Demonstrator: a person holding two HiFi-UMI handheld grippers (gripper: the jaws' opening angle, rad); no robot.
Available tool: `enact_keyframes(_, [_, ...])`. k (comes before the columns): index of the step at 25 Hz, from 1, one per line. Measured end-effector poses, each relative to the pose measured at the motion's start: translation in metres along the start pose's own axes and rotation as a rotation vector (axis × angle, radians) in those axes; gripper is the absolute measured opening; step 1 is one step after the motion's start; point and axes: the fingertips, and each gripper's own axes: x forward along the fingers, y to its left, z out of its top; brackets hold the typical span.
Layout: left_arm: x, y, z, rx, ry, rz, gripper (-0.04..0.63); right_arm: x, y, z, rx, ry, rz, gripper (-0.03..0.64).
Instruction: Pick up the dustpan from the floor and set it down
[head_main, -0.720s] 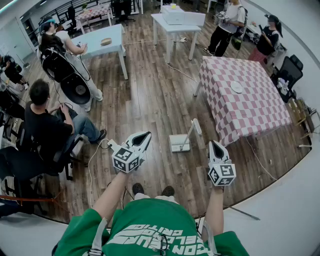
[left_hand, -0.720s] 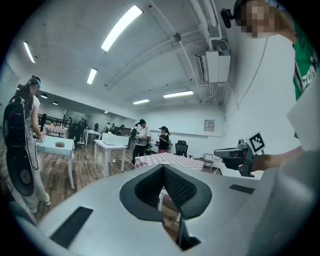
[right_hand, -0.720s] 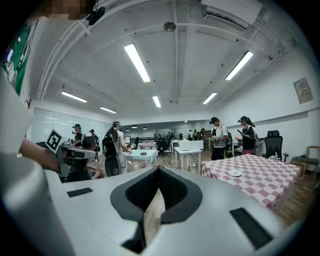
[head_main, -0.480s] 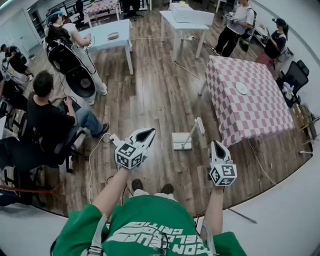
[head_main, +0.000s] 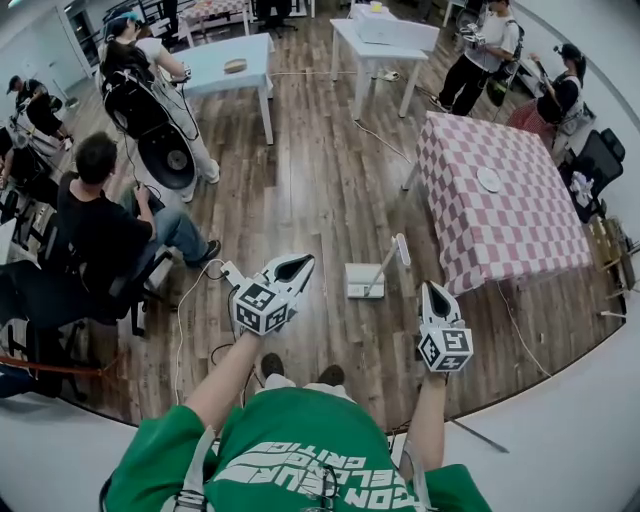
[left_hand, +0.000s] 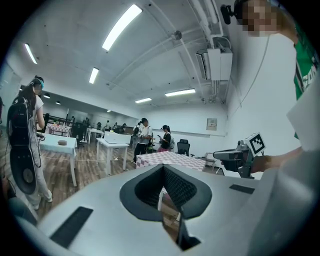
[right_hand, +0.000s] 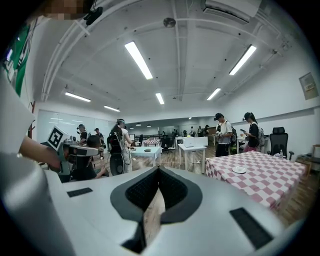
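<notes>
Both grippers hang above the wood floor (head_main: 310, 200). Left gripper (head_main: 290, 266): jaws closed together, holding nothing. Right gripper (head_main: 433, 294): jaws closed together, holding nothing. White dustpan (head_main: 360, 283) sits on the floor beyond and between them, untouched, handle raised, near the checked table (head_main: 500, 220).

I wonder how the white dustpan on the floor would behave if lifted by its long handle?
The dustpan looks like thin white plastic, so it is probably light and stiff. Its handle rises at a tilt, so gripped high it may swing. On the smooth wooden floor it would likely slide if nudged.
</notes>
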Motion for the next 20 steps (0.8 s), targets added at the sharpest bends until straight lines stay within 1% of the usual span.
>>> enact_keyframes(6, [0.004, -0.005, -0.001, -0.01, -0.002, 0.018, 0.003, 0.002, -0.004, -0.004, 0.002, 0.008, 0.021, 0.008])
enact_keyframes(16, [0.02, -0.022, -0.01, -0.017, 0.009, 0.018, 0.003, 0.004, -0.016, -0.022, 0.015, 0.043, 0.043, 0.008])
enact_keyframes(20, [0.024, -0.024, -0.012, -0.018, 0.016, 0.019, 0.003, 0.008, -0.019, -0.022, 0.023, 0.043, 0.049, 0.008])
